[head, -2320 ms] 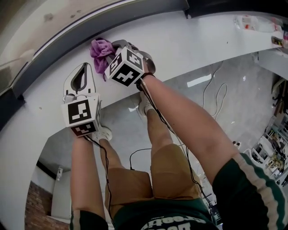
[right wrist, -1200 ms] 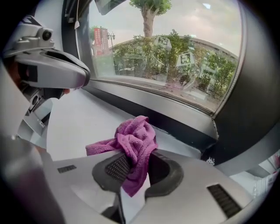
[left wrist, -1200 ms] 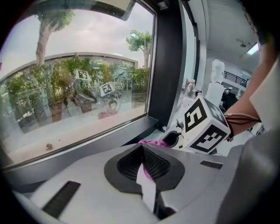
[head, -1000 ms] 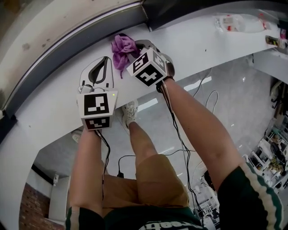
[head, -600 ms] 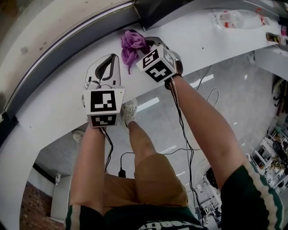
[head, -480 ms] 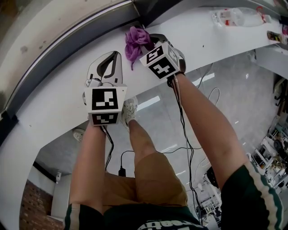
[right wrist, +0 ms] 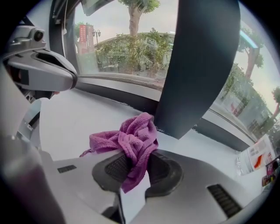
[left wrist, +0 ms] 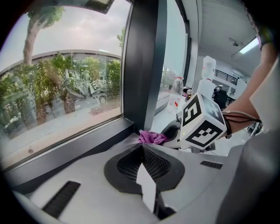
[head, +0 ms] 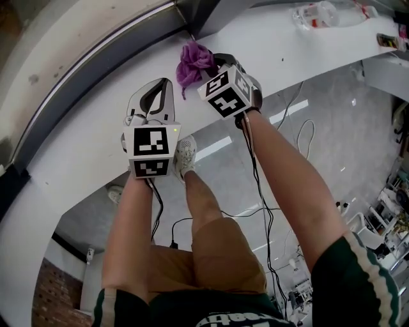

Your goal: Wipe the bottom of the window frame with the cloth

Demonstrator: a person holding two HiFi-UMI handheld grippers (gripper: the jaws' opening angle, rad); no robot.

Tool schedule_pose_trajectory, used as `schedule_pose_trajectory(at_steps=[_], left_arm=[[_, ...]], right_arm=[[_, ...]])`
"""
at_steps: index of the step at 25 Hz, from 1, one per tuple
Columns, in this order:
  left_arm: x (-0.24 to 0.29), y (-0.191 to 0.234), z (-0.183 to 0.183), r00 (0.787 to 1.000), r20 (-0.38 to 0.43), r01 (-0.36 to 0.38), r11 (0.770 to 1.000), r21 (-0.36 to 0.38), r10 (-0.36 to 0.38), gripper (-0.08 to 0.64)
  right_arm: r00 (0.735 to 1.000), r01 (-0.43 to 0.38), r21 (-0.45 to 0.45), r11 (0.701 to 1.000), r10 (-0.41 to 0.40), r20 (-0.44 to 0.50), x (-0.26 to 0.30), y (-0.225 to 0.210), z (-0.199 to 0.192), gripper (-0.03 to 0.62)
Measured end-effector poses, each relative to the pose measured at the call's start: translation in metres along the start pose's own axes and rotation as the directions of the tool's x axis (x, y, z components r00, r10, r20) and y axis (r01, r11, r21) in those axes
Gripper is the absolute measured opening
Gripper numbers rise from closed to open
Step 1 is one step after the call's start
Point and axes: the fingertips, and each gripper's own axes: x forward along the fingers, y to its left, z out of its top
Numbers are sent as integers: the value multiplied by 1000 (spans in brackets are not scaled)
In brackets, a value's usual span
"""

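Note:
A crumpled purple cloth lies on the white sill, close to the dark bottom rail of the window frame where it meets the upright post. My right gripper is shut on the cloth, which bunches out in front of its jaws and hangs between them. The right gripper sits just short of the post's foot. My left gripper rests on the sill to the left, shut with nothing in it. In the left gripper view its tips meet, and the cloth shows beyond them.
Plastic bottles stand further right on the sill; one bottle appears in the right gripper view. The sill's front edge drops to the floor, where cables and the person's legs are.
The right gripper has carried the cloth to the right along the sill, up to the foot of the upright post. The left gripper has followed alongside, still shut.

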Motion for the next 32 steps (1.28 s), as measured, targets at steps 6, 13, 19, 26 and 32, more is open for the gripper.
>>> schedule_pose_trajectory(at_steps=[6,13,19,26,32], left_arm=[[-6,-12,-11,1000,-15,-4,1000,-3,4,9],[-14,-29,-35,998,-52,18,1000,-16,-19,9],[-20,-37,-48,997,-64,29,999,-16,-30,9],[-25,-35,-50,999,-43,29,999,-25,-30,9],[-40,-40,-50,999,-24,48,998,45,-47,9]], right_arm=[[1000,-6,-10,1000,6,-4,-12,12,-22,92],[1000,-3,-13,1000,3,-4,-25,28,-48,92],[1000,-10,-24,1000,10,-18,-35,42,-66,91],[999,23,-6,1000,-23,-46,-35,42,-68,91],[995,43,-36,998,-46,-84,-35,56,-65,89]])
